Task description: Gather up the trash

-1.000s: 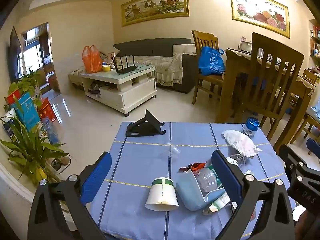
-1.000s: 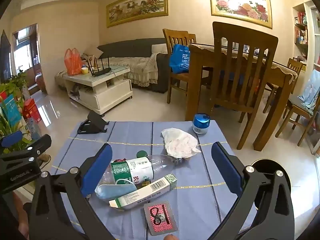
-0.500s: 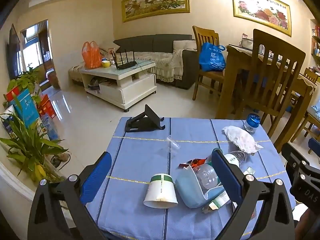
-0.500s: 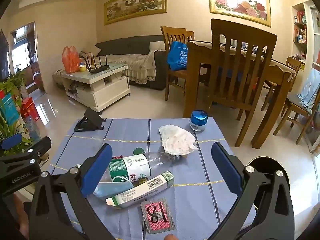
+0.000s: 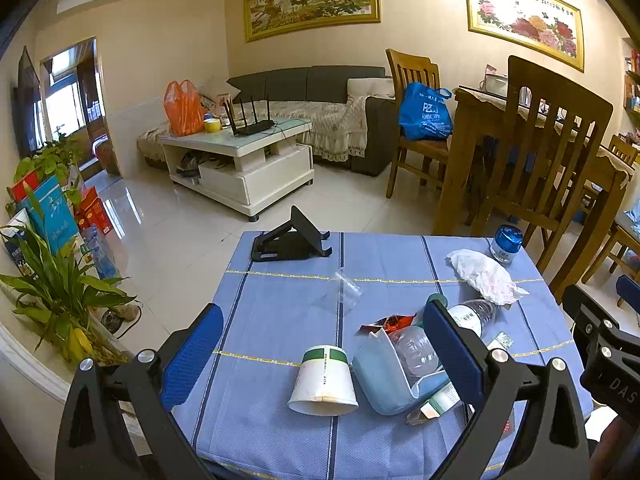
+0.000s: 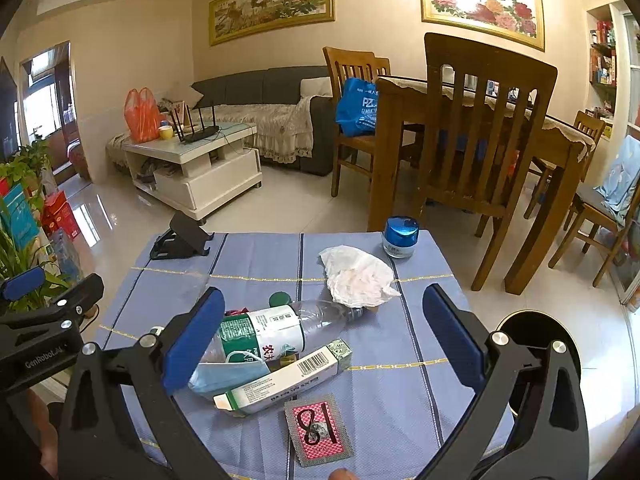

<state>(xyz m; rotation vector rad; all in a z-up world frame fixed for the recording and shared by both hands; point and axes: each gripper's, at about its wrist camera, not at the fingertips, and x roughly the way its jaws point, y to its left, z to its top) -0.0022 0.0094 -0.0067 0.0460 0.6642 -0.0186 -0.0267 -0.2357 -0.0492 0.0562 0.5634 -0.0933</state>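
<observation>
Trash lies on a small table with a blue cloth [image 5: 280, 312]. An upturned white paper cup [image 5: 324, 382] lies between the fingers of my open left gripper [image 5: 324, 354]. Beside it are a blue face mask [image 5: 384, 380], an empty plastic bottle [image 6: 280, 330], a long carton [image 6: 280, 380], a red wrapper [image 5: 386, 322], a crumpled tissue [image 6: 356, 276] and a clear plastic scrap [image 5: 346, 286]. My right gripper [image 6: 324, 340] is open and empty, above the carton and bottle.
A black phone stand [image 5: 290, 240] and a blue-lidded jar [image 6: 400, 236] stand at the table's far edge. A pink tag marked 18 [image 6: 318, 428] lies at the near edge. A black bin [image 6: 536, 344] sits on the floor at right. Wooden chairs [image 6: 476, 132] stand behind.
Both grippers have risen and drawn back slightly, so the table items sit a little lower and farther in view. Both stay open and nothing on the table has moved.
</observation>
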